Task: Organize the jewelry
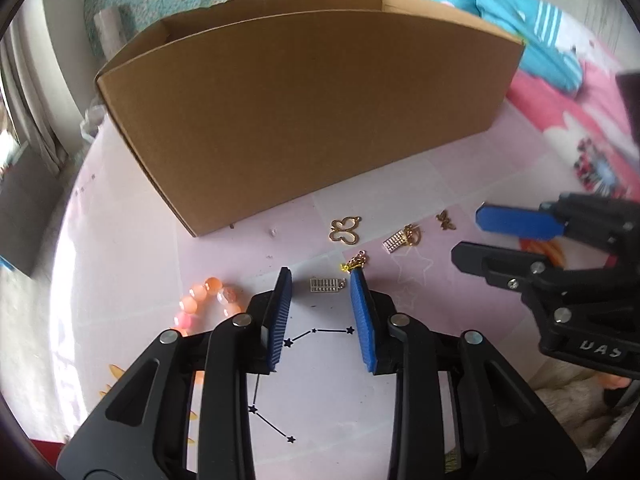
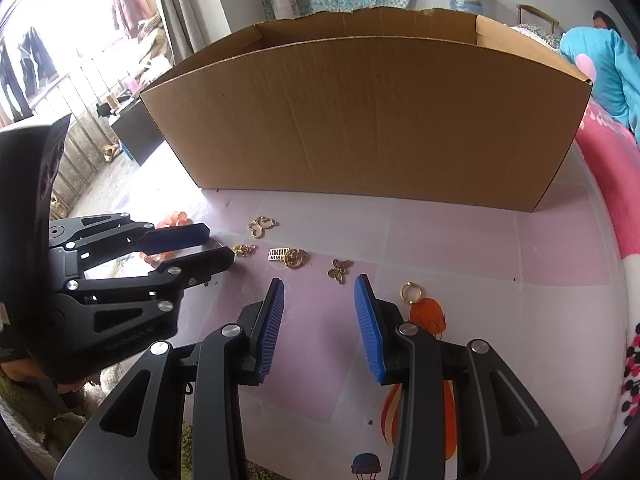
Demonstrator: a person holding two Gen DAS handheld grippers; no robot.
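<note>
My left gripper [image 1: 320, 282] points down at the pink tabletop, open, with a small silver abacus charm [image 1: 328, 284] lying between its fingertips and touching neither pad. A tiny gold chain charm [image 1: 355, 263] lies just past its right fingertip. Further out lie a gold butterfly outline [image 1: 346, 230], a rhinestone abacus with a gold round charm [image 1: 402, 238], and a small bronze butterfly [image 1: 445, 220]. My right gripper [image 2: 320, 283] hovers open and empty, with the bronze butterfly [image 2: 340, 270] just beyond it. A gold ring [image 2: 412, 292] on an orange tag [image 2: 428, 314] lies to its right.
A large open cardboard box [image 1: 300, 112] stands right behind the charms. An orange bead bracelet [image 1: 204, 300] lies left of my left gripper. A pink blanket [image 2: 616, 184] and a blue garment [image 1: 516, 28] lie at the right edge. A person sits far back.
</note>
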